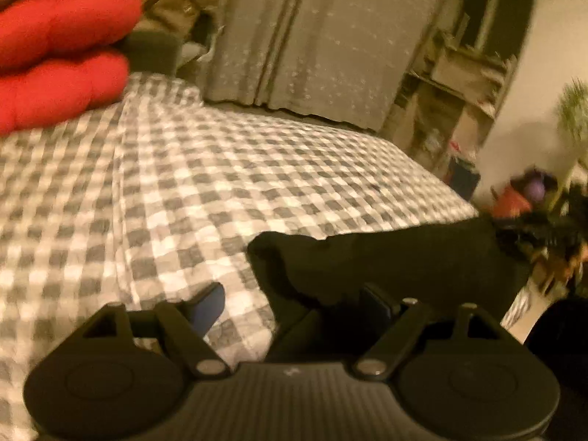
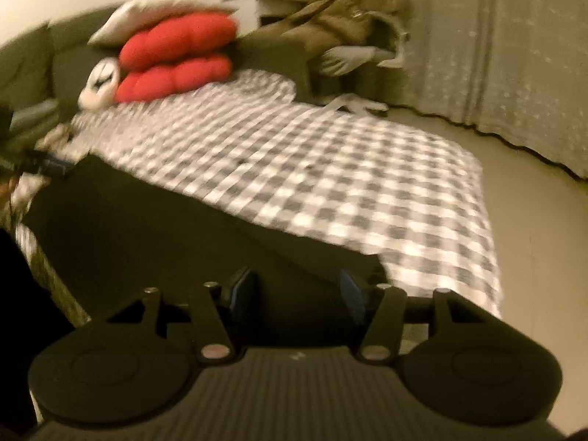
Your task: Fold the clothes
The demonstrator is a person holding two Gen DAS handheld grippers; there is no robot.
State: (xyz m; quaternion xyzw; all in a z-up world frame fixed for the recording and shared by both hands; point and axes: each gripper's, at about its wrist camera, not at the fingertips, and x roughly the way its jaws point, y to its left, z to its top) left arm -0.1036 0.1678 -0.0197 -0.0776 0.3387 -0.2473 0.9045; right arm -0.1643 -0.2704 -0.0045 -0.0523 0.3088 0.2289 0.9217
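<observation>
Grippers low over the grey-and-white checked bedspread [image 1: 220,169], both views blurred. Left gripper [image 1: 294,301] has its jaws spread wide, the left finger over bare checks, the right one at the near edge of the black garment [image 1: 386,257], gripping nothing. Right gripper [image 2: 296,290] stands about half open, the dark cloth lying between its blue-padded fingers [image 2: 242,290]; contact unclear. Red tufted cushions [image 2: 176,55] are stacked far left.

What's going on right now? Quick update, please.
Left gripper open, right gripper open over dark garment. Garment flat on checkered bed. Nothing in the way.
</observation>
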